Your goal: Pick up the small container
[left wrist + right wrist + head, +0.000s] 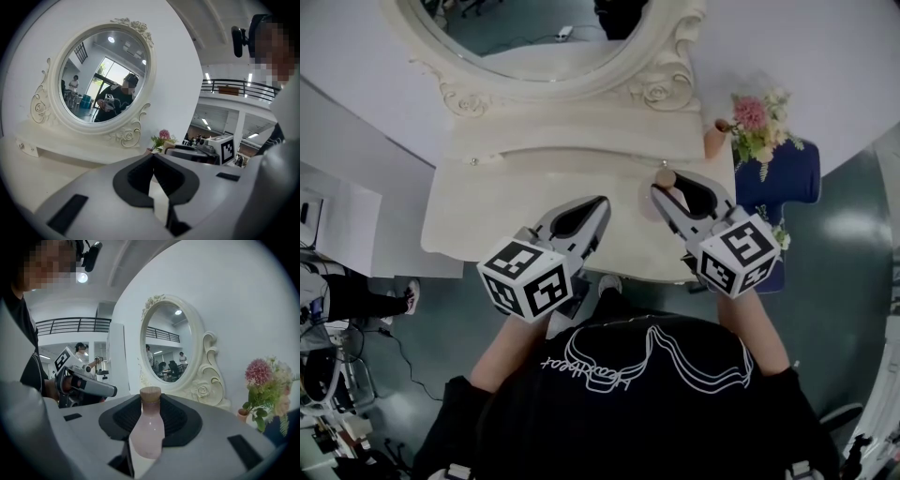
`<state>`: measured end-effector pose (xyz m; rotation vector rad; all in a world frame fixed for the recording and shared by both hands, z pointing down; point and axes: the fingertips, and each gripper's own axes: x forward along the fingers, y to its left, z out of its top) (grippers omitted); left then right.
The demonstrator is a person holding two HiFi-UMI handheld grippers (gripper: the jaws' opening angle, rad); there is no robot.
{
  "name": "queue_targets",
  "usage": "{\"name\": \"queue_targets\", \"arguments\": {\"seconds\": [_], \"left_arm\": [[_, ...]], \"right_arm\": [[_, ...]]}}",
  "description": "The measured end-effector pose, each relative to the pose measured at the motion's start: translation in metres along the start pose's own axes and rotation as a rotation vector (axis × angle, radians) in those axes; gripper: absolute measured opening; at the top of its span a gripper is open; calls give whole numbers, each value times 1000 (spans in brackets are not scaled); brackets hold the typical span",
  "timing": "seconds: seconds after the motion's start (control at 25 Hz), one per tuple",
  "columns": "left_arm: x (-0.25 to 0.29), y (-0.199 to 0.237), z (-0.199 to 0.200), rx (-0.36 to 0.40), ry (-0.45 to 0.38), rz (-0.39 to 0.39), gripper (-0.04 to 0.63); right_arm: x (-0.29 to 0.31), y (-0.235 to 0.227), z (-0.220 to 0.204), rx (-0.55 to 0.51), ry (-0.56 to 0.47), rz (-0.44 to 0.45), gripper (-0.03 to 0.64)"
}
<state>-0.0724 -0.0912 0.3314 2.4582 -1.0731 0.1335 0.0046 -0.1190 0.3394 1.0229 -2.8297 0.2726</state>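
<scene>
Right gripper: jaws part-open, pads pressing both sides of the small pale pink bottle with round wooden cap. The body lies along the jaws with the cap at their tips, a hold judged secure for lifting. The head view places the bottle over the rear of the cream dressing table, apparently clear of it. Left gripper: jaws closed together, nothing between, held aside as spare. The bottle bears no label. The white script on the person's black shirt cannot be read.
</scene>
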Motion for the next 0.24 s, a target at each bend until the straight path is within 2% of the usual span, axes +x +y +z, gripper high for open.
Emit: {"name": "queue_targets", "arguments": {"seconds": [0.24], "left_arm": [[2, 10, 3, -15, 1, 1, 3]], "right_arm": [[9, -6, 2, 3, 4, -12, 129]]}}
